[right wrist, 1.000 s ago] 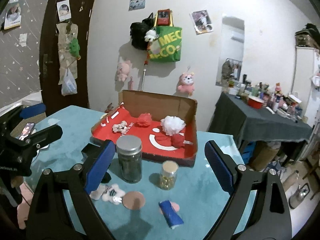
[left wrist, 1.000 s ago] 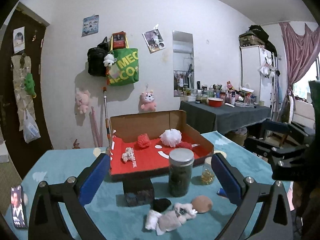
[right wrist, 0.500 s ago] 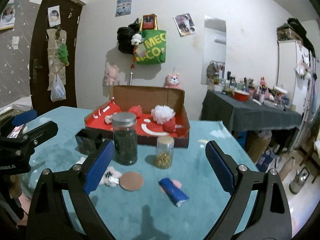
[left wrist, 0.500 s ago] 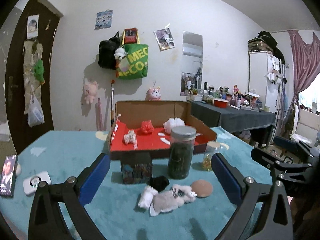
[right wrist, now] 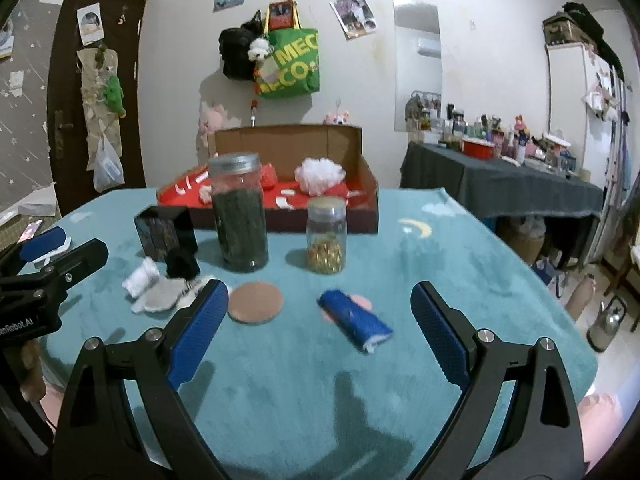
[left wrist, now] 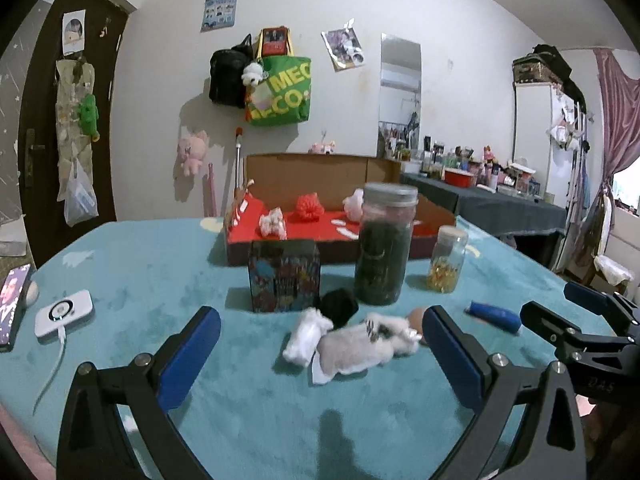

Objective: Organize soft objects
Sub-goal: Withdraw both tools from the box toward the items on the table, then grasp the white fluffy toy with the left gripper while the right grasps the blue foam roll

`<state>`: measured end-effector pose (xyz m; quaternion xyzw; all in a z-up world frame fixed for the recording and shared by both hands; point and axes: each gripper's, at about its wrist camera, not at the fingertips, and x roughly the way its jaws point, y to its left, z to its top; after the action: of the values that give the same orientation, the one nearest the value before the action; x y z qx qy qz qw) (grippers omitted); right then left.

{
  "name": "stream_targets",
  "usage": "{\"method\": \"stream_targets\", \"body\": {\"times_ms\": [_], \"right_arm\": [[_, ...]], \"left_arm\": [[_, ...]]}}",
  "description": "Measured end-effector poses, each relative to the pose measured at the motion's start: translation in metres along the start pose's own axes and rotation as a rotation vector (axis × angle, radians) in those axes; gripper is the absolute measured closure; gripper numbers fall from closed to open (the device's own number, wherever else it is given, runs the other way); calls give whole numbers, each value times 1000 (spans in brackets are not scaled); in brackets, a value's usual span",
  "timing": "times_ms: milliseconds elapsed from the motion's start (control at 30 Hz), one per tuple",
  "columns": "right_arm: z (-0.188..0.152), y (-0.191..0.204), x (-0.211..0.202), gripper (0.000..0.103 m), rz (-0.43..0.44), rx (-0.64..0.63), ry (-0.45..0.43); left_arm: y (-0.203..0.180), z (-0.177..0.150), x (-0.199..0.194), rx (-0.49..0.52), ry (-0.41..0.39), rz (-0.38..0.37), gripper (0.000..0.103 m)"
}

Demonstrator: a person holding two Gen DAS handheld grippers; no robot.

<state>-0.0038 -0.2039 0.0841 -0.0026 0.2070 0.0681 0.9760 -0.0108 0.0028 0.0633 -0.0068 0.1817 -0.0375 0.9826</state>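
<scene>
Left wrist view: the left tool (left wrist: 320, 354) hangs over the teal worktop (left wrist: 152, 272) with its blue pads spread wide and nothing between them touching either pad. Just ahead of it, between the two fingers, lies a grey and white plush toy (left wrist: 352, 346) flat on the cloth, with a small white soft piece (left wrist: 306, 334) touching its left end and a black soft lump (left wrist: 339, 307) just behind. Beyond these stand a dark printed box (left wrist: 284, 275) to the left and a tall jar of dark green contents (left wrist: 384, 244) to the right, with a smaller jar of golden bits (left wrist: 447, 258) further right. Behind them all sits an open cardboard box with a red floor (left wrist: 320, 208), holding a red pompom (left wrist: 309, 207) and a small white plush (left wrist: 273, 222). The right tool shows at the right edge of this view, apart from everything.

From the right wrist, the right tool (right wrist: 316, 316) also stands spread wide, gripping nothing. A rolled blue soft item (right wrist: 354, 318) lies on the worktop between its fingers, nearer the right one and touching neither. A round brown disc (right wrist: 255, 302) lies just beside the left pad. A white fluffy puff (right wrist: 319, 175) rests in the cardboard box far ahead.
</scene>
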Motion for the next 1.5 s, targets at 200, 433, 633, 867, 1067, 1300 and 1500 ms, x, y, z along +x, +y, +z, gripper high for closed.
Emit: {"method": "stream_targets", "body": {"times_ms": [200, 433, 633, 867, 1067, 1300, 1500], "right_arm": [[-18, 1, 12, 9, -3, 11, 42], [-29, 1, 23, 9, 2, 20, 80], [-33, -2, 28, 9, 3, 29, 96], [-29, -7, 37, 9, -8, 31, 119], [-22, -15, 51, 9, -12, 35, 162], [-10, -28, 71, 9, -8, 34, 240], [-3, -45, 93, 10, 49, 65, 330]], "left_arm": [[-1, -14, 10, 2, 44, 11, 0], [4, -19, 20, -10, 87, 15, 0], [7, -22, 26, -16, 115, 15, 0], [14, -16, 36, -27, 155, 11, 0], [26, -8, 50, -50, 207, -3, 0], [37, 4, 67, -22, 273, -18, 12], [40, 6, 87, -2, 372, -85, 45]]}}
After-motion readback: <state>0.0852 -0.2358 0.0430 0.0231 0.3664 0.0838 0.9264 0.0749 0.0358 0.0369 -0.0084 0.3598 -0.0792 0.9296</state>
